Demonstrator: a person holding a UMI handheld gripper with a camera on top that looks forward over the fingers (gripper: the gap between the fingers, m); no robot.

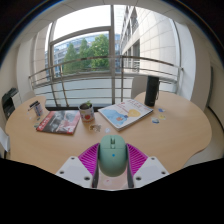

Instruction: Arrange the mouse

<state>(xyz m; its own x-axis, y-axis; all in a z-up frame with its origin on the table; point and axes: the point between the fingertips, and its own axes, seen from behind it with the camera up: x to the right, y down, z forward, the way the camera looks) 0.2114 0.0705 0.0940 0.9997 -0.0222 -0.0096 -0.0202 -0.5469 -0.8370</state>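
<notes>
A pale green computer mouse (112,155) sits between my gripper's (112,160) two fingers, above the round wooden table (170,125). The magenta pads (89,158) press against both of its sides, so the gripper is shut on the mouse. The mouse points away from me, its scroll wheel on top. Its rear end is hidden between the fingers.
On the table beyond the fingers: an open magazine (126,112), a small potted plant in a mug (87,113), a red-covered book (58,122), a black speaker (151,91), a cup (36,108) at the far left. Large windows with a railing stand behind.
</notes>
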